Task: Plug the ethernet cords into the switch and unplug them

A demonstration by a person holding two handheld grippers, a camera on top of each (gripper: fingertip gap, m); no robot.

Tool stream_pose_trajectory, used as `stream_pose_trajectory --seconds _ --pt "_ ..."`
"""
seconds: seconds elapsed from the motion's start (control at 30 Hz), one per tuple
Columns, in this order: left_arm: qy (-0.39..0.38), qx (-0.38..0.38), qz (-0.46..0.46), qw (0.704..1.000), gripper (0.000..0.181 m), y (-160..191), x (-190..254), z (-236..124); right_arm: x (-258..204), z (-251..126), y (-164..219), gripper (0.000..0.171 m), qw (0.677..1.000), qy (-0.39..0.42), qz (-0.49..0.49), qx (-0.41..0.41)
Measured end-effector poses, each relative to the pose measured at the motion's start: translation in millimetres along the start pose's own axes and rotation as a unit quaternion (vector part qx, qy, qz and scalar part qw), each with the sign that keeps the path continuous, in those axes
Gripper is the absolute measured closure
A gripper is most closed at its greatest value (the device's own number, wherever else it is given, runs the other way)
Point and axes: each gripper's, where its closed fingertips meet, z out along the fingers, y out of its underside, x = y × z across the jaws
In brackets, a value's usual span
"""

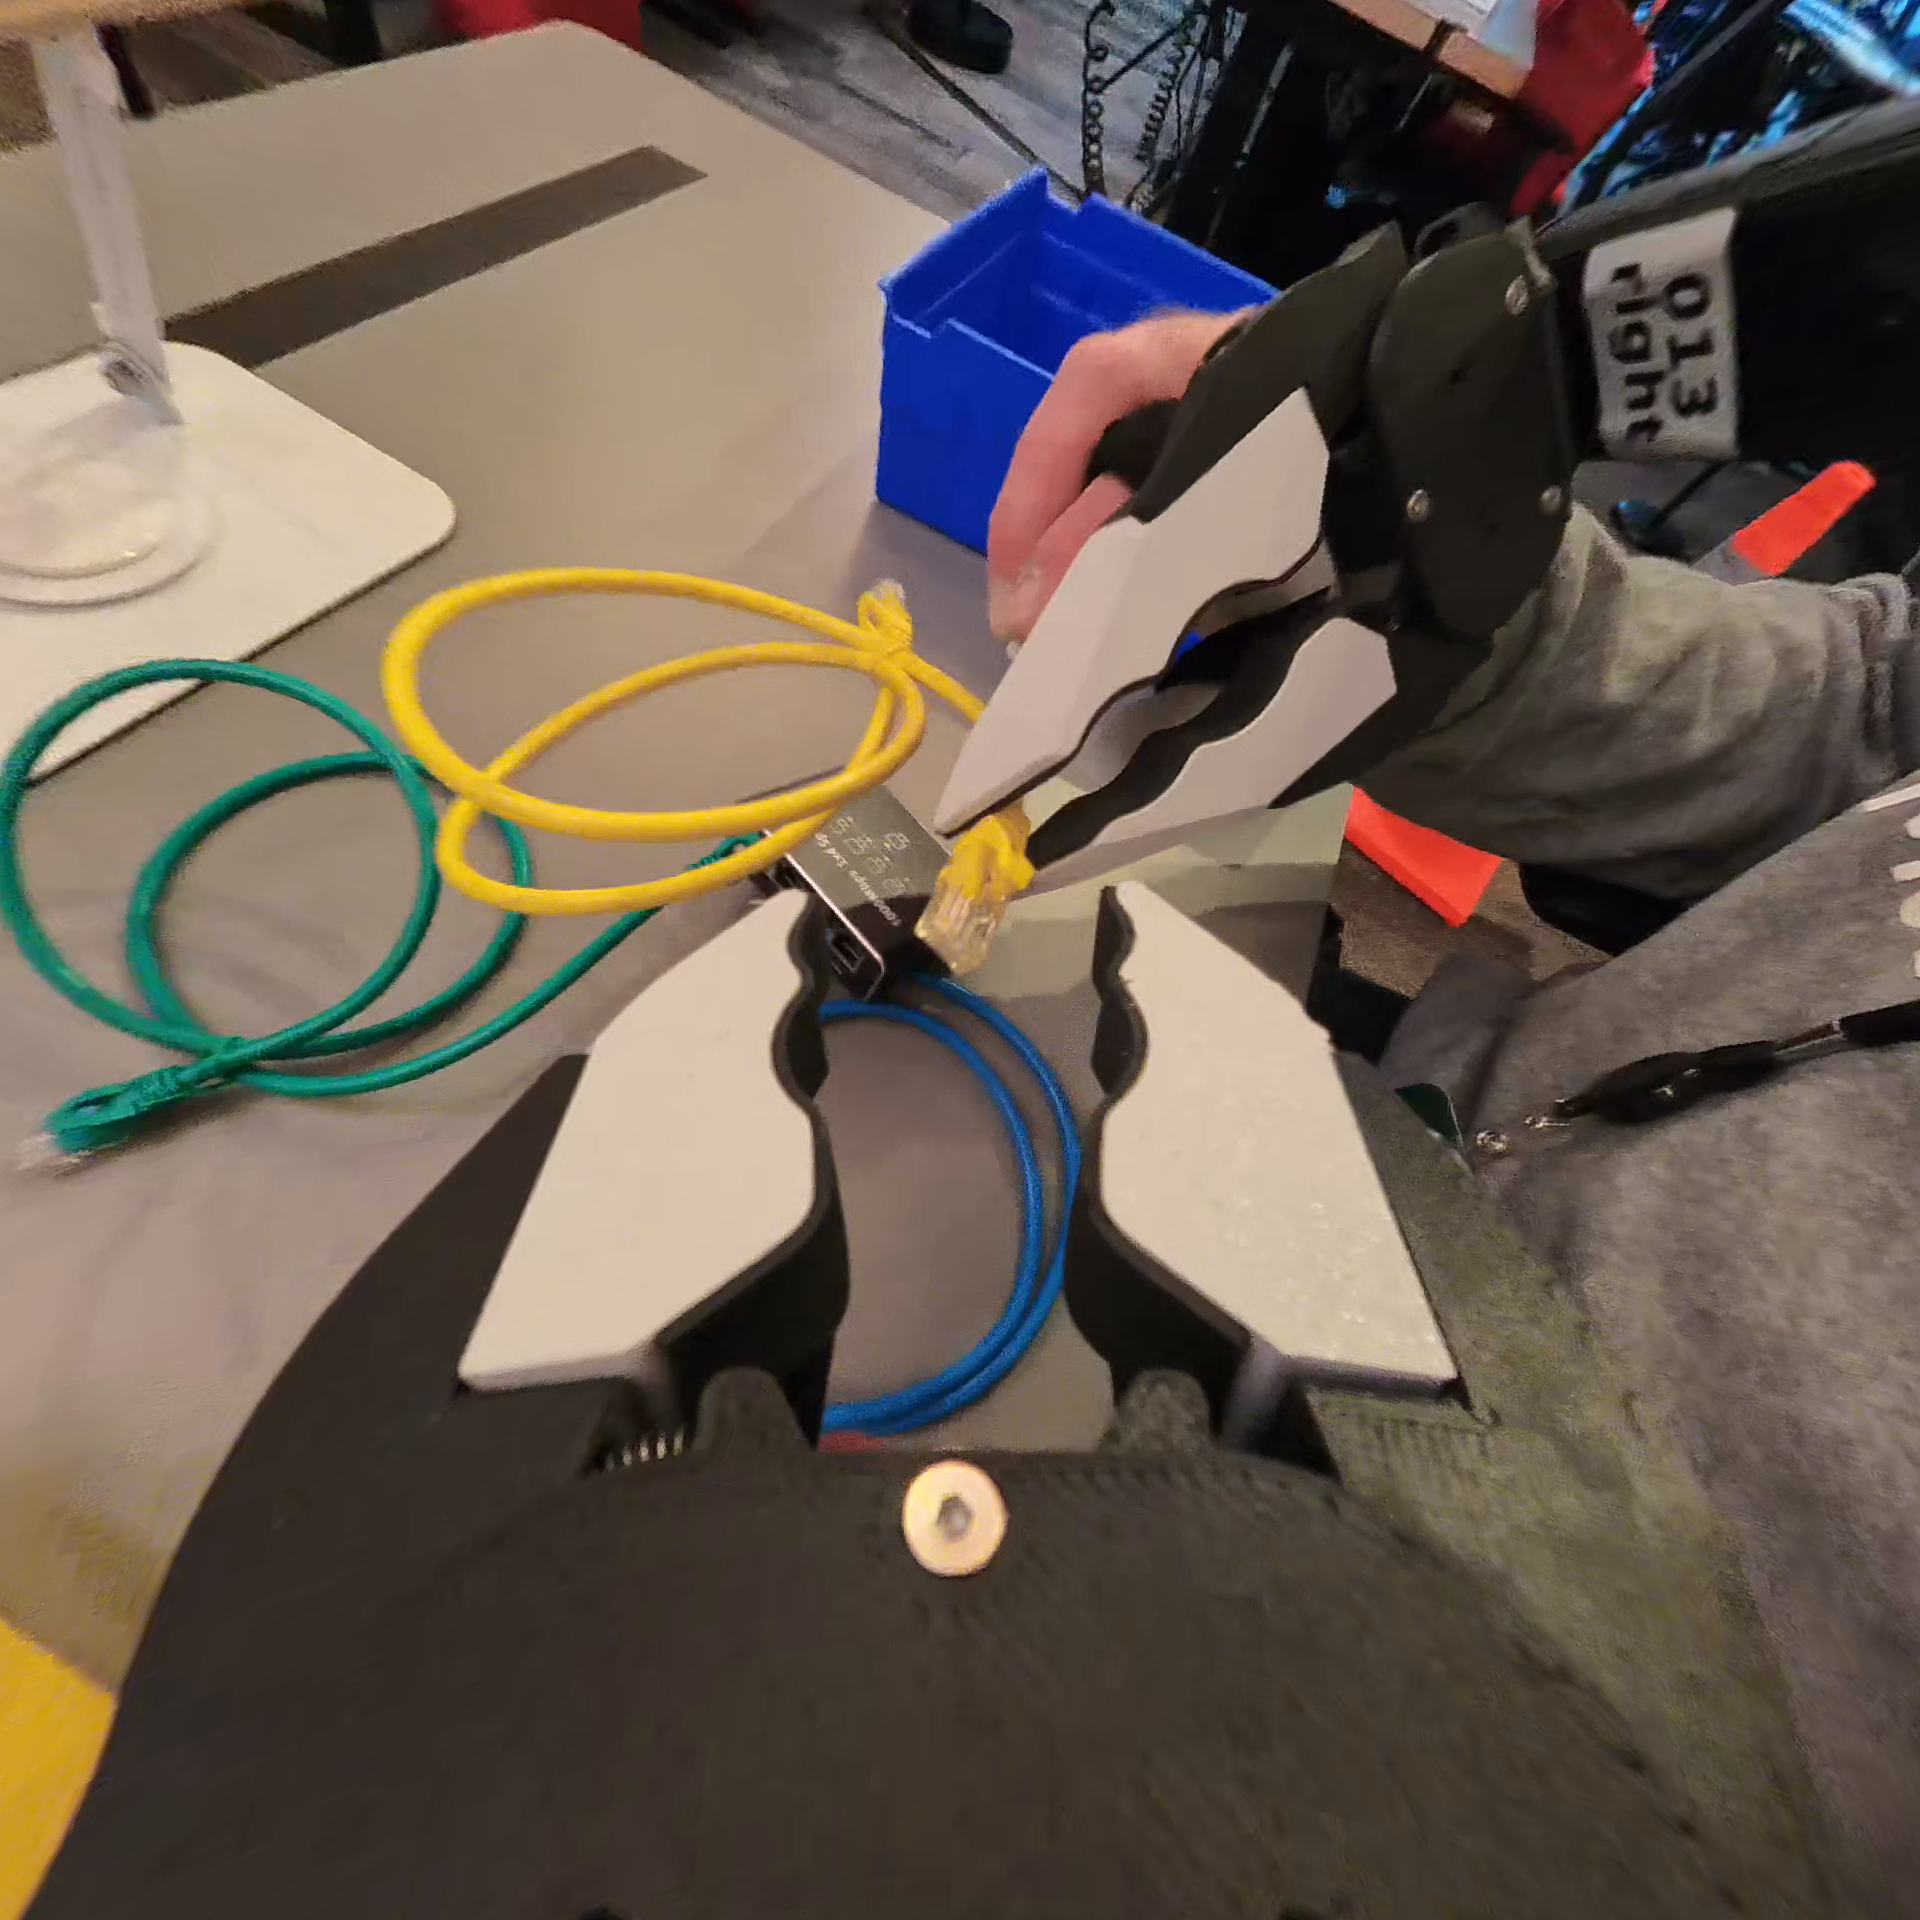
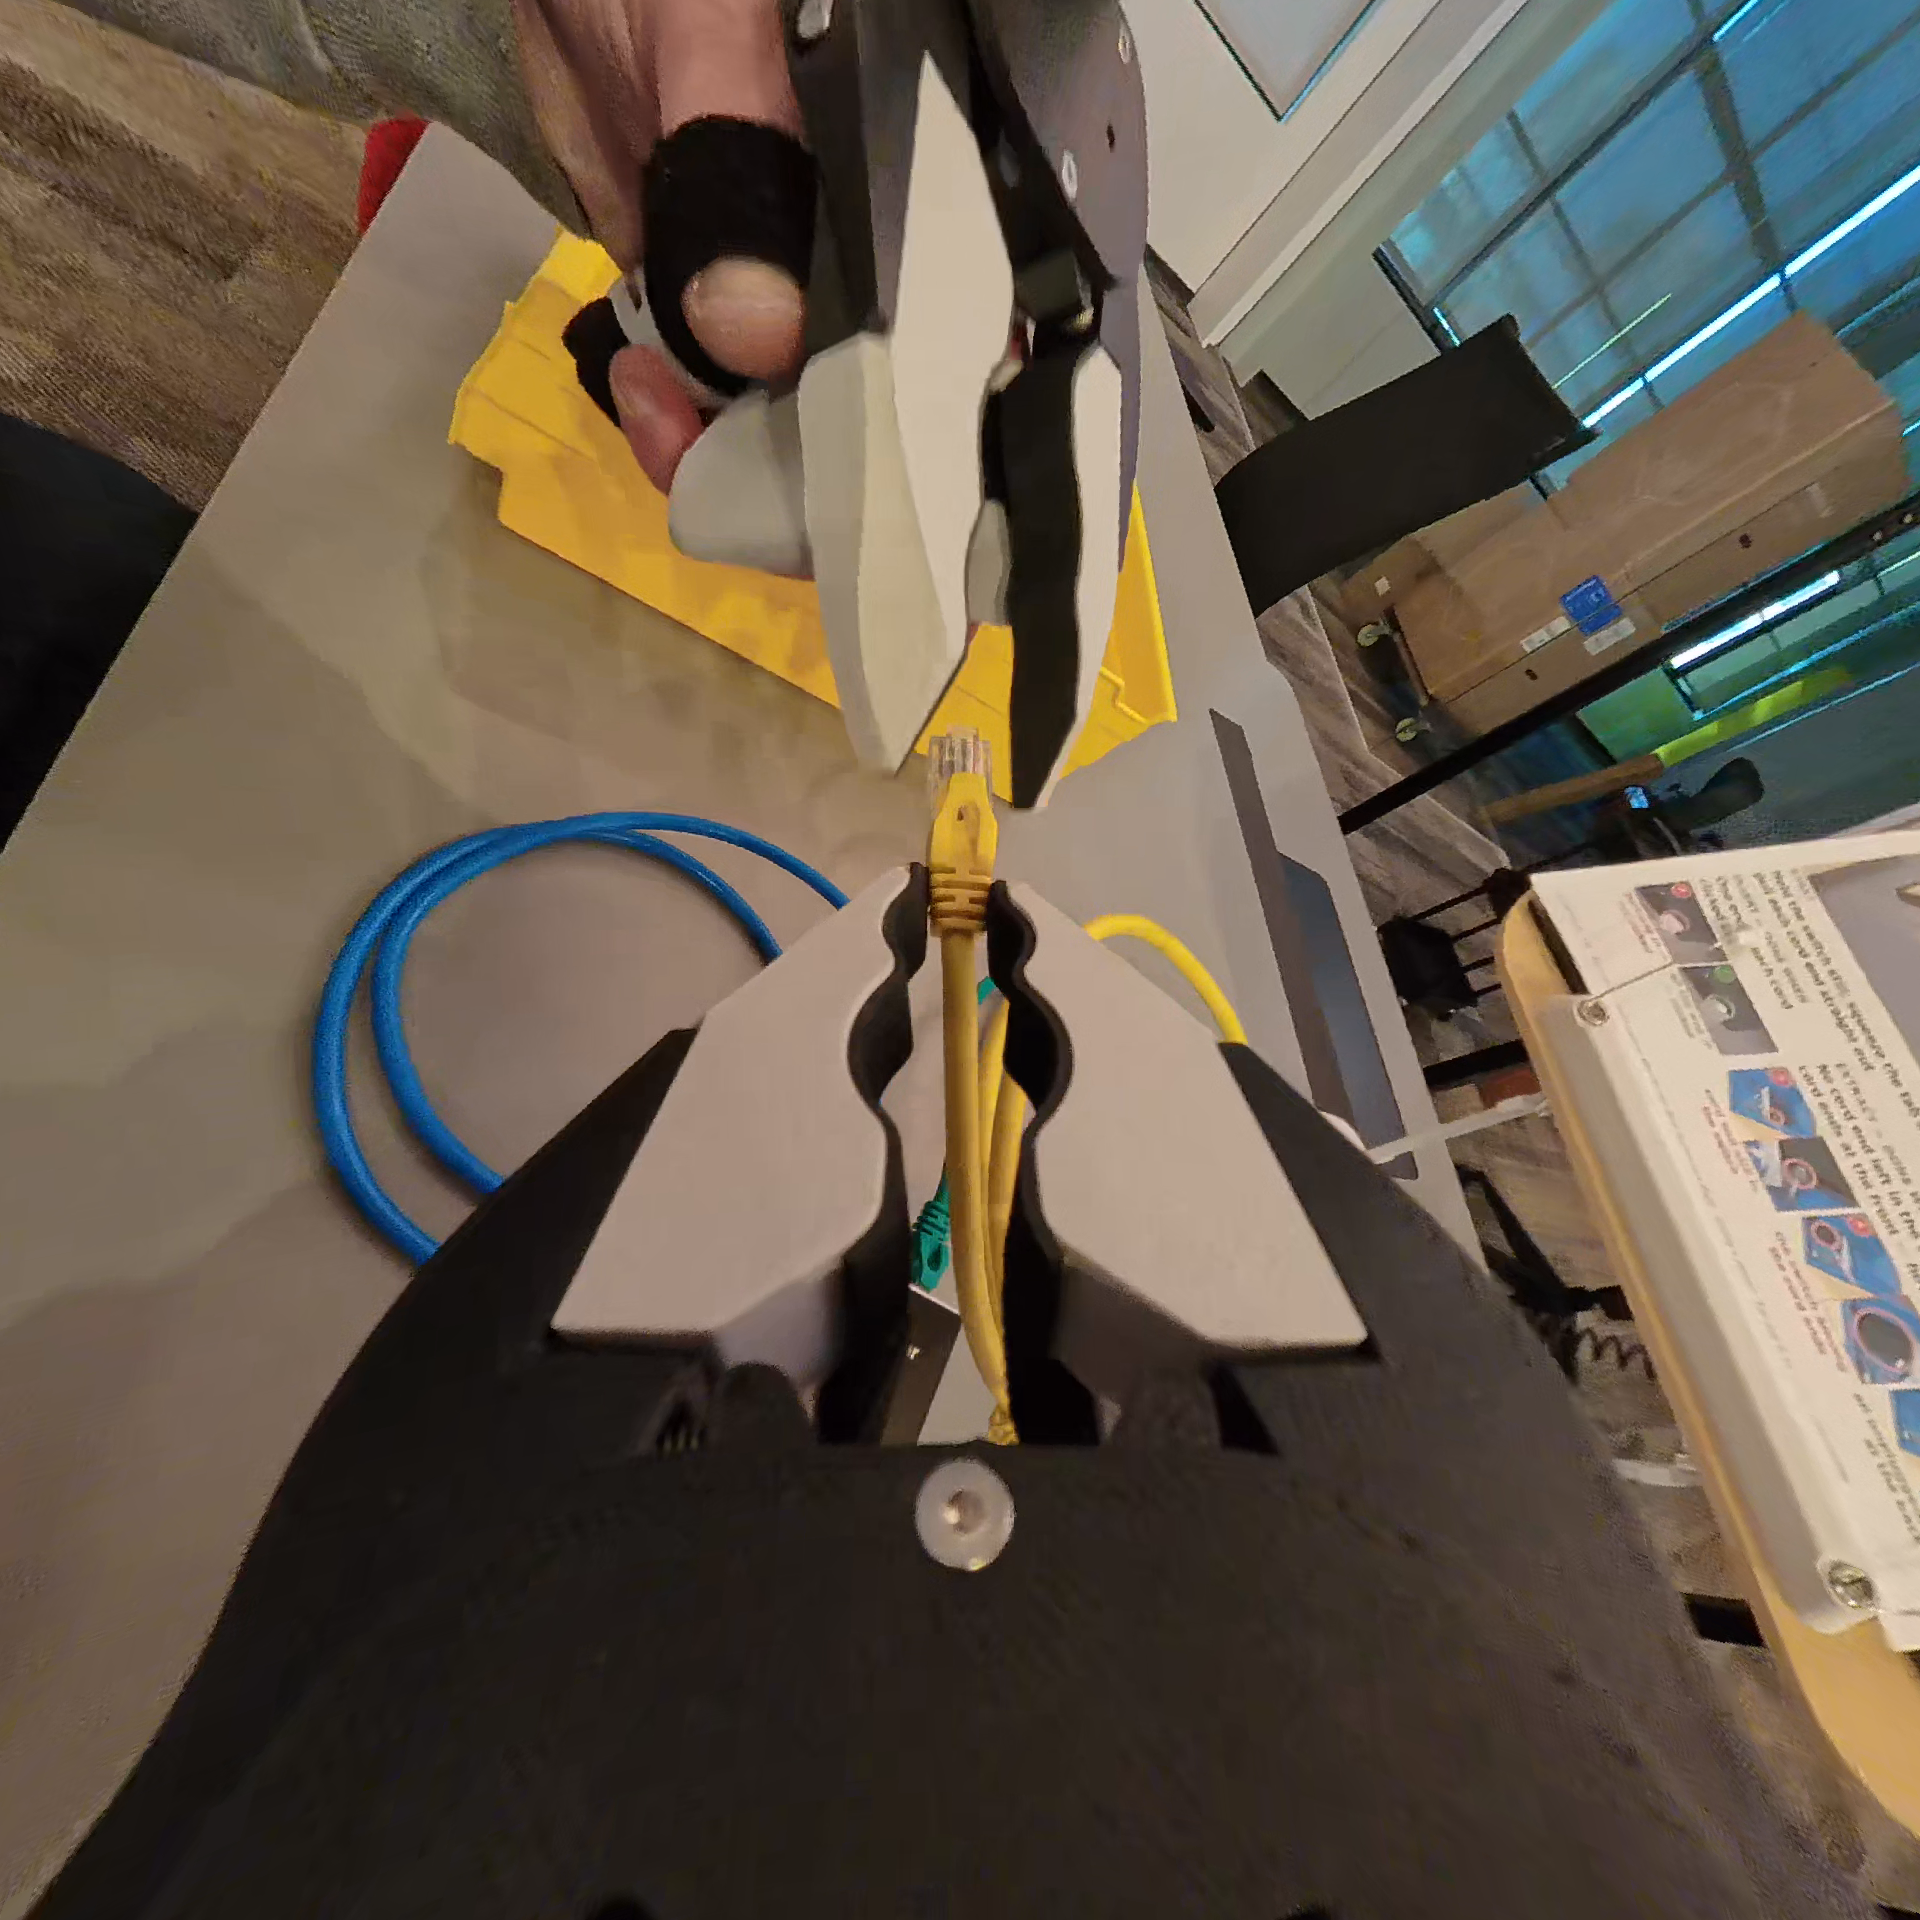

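Observation:
A small black switch (image 1: 854, 891) lies on the grey table (image 1: 582, 416), just beyond my left gripper (image 1: 956, 914), which is open and empty. My right gripper (image 2: 958, 896) is shut on the boot of the yellow cord (image 2: 961, 1091). Its clear plug (image 2: 961, 767) sticks out past the fingertips, unplugged. In the left wrist view the right gripper (image 1: 995, 844) holds the yellow plug (image 1: 966, 904) at the switch's near end. The yellow cord (image 1: 665, 821) loops behind. A green cord (image 1: 260, 1039) lies coiled to the left, one end running to the switch's far side. A blue cord (image 1: 1029, 1195) loops between my left fingers.
A blue bin (image 1: 1039, 343) stands behind the switch. A white stand base (image 1: 229, 509) is at the far left. A yellow tray (image 2: 623, 561) lies beyond the left gripper (image 2: 961, 774). A printed instruction board (image 2: 1714, 1195) sits off the table's right edge. An orange cone (image 1: 1423, 862) stands on the floor. The tips of both grippers are at nearly the same place.

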Motion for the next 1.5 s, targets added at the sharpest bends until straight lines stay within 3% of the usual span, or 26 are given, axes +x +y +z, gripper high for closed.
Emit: stream_pose_trajectory --seconds 0.03,0.17,0.23,0.4,0.6,0.77,0.97,1.27,1.5 --pt "0.001 -0.002 0.002 1.0 0.137 3 2 5 -1 1 -1 0.163 1.0 0.001 -0.005 0.0" --pt "0.027 0.017 -0.011 0.999 0.161 5 9 12 -2 -1 -3 0.163 1.0 0.004 -0.02 0.004" --pt "0.047 0.034 -0.019 0.998 0.164 2 14 11 -3 -4 -6 0.163 1.0 -0.002 -0.019 0.019" --pt "0.077 0.062 -0.025 0.995 0.168 -5 22 8 -3 -9 -12 0.163 0.999 -0.001 -0.036 0.032" --pt "0.08 0.08 -0.047 0.992 0.153 -10 17 1 -4 -7 -8 0.163 0.998 0.002 -0.053 0.017" --pt "0.073 0.064 -0.057 0.994 0.166 -5 16 5 0 -5 -4 0.163 0.998 0.02 -0.066 -0.001" --pt "0.079 0.071 -0.051 0.993 0.169 -5 17 2 1 -7 -8 0.164 0.998 0.022 -0.063 0.012" --pt "0.133 0.106 -0.023 0.985 0.169 -11 35 0 -6 -7 -22 0.151 0.996 -0.006 -0.011 0.084" --pt "0.166 0.134 0.017 0.977 0.169 -15 51 -4 -11 -18 -36 0.158 0.982 -0.061 0.071 0.165"
